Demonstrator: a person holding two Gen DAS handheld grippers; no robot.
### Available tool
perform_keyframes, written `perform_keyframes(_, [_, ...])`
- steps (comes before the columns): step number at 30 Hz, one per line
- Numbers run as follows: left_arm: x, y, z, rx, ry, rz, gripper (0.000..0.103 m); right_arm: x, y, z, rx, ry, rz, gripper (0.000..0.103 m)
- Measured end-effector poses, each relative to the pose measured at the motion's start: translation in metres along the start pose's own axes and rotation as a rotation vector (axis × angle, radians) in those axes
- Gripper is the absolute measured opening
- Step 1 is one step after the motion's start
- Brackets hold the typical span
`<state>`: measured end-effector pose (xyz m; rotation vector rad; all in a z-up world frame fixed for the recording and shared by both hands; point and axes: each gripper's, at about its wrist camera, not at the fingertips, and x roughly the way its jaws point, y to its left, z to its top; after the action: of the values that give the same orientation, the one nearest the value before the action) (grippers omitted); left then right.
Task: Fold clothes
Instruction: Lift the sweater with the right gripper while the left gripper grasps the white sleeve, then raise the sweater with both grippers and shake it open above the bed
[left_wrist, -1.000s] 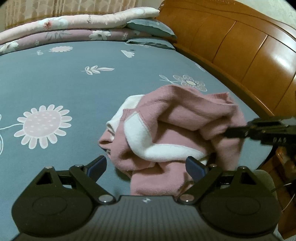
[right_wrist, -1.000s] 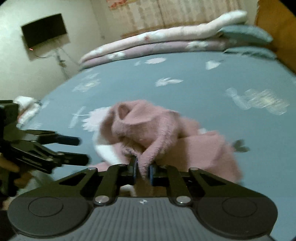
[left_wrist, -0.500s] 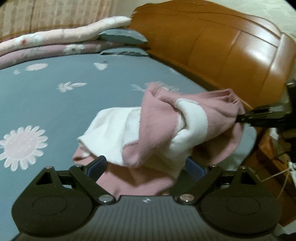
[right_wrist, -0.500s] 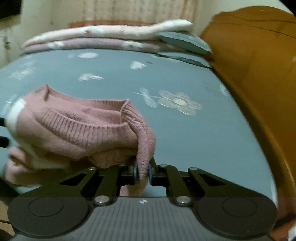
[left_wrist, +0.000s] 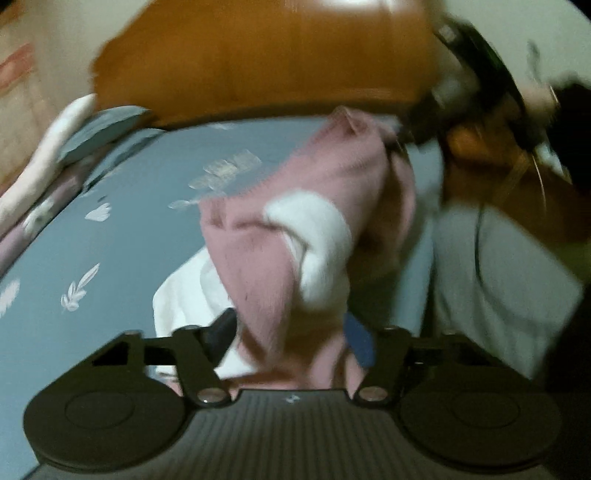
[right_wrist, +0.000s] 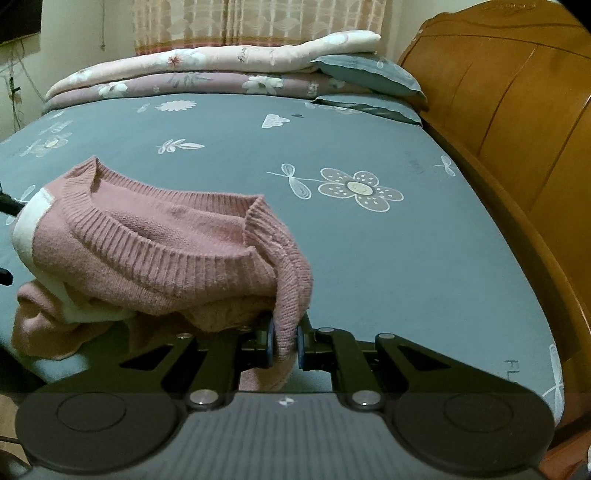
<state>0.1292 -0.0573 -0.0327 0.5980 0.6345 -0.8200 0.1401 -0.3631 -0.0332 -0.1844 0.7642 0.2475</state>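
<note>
Sweater (right_wrist: 162, 254), pink knit w/ white patches, hangs bunched over the blue floral bed (right_wrist: 369, 266), near the wooden headboard (right_wrist: 517, 122). Right tongs (right_wrist: 284, 341) clamped tight on its ribbed edge. Left tongs (left_wrist: 291, 338) have just been closing, w/ pink and white folds between them; left view is blurred, can't tell if the pads press yet. Folded quilts (right_wrist: 207, 70) at far side.
</note>
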Motion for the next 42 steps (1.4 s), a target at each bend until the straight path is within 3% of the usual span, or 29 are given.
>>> perform_keyframes(3, [0.009,0.005,0.000,0.029,0.027,0.004,0.037,0.002,0.001,-0.002,0.005,-0.002,0.006,0.013])
perform_keyframes(6, [0.017,0.009,0.003,0.016,0.004,-0.002,0.026,0.006,0.000,-0.003,0.013,0.004,0.010,0.013])
perform_keyframes(13, [0.036,0.024,0.000,-0.081,-0.031,-0.070,0.024,0.007,0.000,-0.005,0.026,0.007,0.031,0.014])
perform_keyframes(17, [0.033,0.026,-0.005,-0.151,-0.069,-0.065,0.014,0.009,-0.002,-0.007,0.045,0.003,0.060,0.020])
perform_keyframes(20, [0.020,0.033,-0.009,-0.202,-0.095,-0.013,0.011,0.009,-0.002,-0.012,0.053,0.012,0.091,0.021])
perform_keyframes(23, [0.006,0.041,-0.011,-0.246,-0.114,0.051,0.011,0.006,0.000,-0.015,0.056,0.009,0.113,0.015])
perform_keyframes(26, [-0.009,0.046,-0.009,-0.258,-0.133,0.121,0.010,-0.003,0.007,-0.009,0.022,-0.018,0.081,0.014])
perform_keyframes(34, [-0.052,0.065,0.002,-0.287,-0.182,0.318,0.010,-0.024,0.022,0.048,-0.133,-0.122,-0.041,0.013])
perform_keyframes(42, [-0.110,0.080,0.002,-0.336,-0.215,0.449,0.010,-0.042,0.047,0.106,-0.272,-0.242,-0.103,0.013])
